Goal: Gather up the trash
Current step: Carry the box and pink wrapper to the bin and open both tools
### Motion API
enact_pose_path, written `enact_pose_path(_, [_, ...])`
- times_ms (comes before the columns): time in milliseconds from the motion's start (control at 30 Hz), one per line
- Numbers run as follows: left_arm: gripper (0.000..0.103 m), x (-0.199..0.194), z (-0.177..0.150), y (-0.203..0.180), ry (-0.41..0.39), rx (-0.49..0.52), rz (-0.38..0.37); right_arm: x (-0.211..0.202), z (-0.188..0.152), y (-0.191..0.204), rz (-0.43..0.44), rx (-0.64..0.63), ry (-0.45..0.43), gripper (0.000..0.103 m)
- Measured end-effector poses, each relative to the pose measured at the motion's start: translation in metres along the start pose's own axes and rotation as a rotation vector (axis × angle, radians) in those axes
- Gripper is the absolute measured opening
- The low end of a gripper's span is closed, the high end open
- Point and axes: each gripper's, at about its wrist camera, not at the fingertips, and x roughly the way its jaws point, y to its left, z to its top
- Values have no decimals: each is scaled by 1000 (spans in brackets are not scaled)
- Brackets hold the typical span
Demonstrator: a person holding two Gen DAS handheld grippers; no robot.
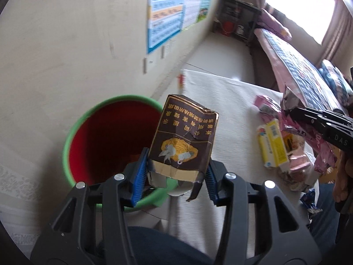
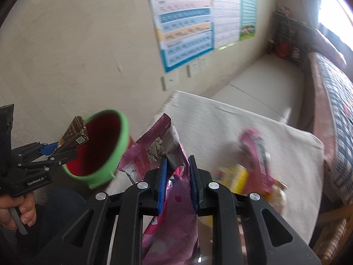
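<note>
Trash is in both grippers and more lies on the bench. Furthest left stands the bin (image 1: 110, 141), red inside with a green rim, on the floor just off the bench's left edge. The left gripper (image 1: 176, 172) has its jaws closed on the torn lower end of a brown pack (image 1: 183, 139), which stands upright, partly in front of the bin's rim; in the right wrist view the pack (image 2: 74, 135) hangs just before the bin's (image 2: 99, 145) mouth, and a hand (image 2: 15, 209) grips the left gripper's (image 2: 64, 152) handle. The bench (image 1: 231, 101), under a pale cloth, runs from beside the bin toward a bed (image 1: 293, 66). On it, near the right edge, a yellow box (image 1: 273, 145) lies among other wrappers, with a pink carton (image 1: 265, 105) behind it. The right gripper (image 2: 177, 176) has its jaws pinched tight on a crumpled pink wrapper (image 2: 154, 152), lifted above the bench between the bin and the remaining litter; the left wrist view shows the right gripper's (image 1: 293, 119) black fingers biting the wrapper (image 1: 293, 101) at the far right. Posters (image 2: 187, 24) hang on the wall beyond.
</note>
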Motion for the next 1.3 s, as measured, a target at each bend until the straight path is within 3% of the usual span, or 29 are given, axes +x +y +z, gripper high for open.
enact_pose_path(533, [45, -5, 3, 99, -25, -139, 56, 78, 64, 123, 139, -122, 27, 18])
enact_pose_path(933, [46, 14, 3, 127, 4, -173, 57, 126, 77, 162, 168, -165, 67, 19])
enact_pose_path(1033, [49, 20, 3, 131, 10, -178, 56, 134, 79, 166, 168, -166, 77, 24])
enact_pose_path(1100, [54, 22, 0, 133, 11, -184, 63, 138, 80, 168, 176, -170, 85, 41])
enact_pose_path(1167, [71, 23, -4, 134, 11, -186, 76, 139, 80, 172, 165, -185, 79, 62])
enact_pose_path(1200, [81, 24, -7, 134, 6, -185, 87, 139, 80, 174, 163, -189, 75, 62])
enact_pose_path(1267, [84, 24, -12, 135, 8, -184, 86, 138, 81, 175, 159, -191, 72, 68])
enact_pose_path(1300, [91, 25, -15, 136, 12, -190, 88, 137, 81, 175, 154, -191, 69, 71])
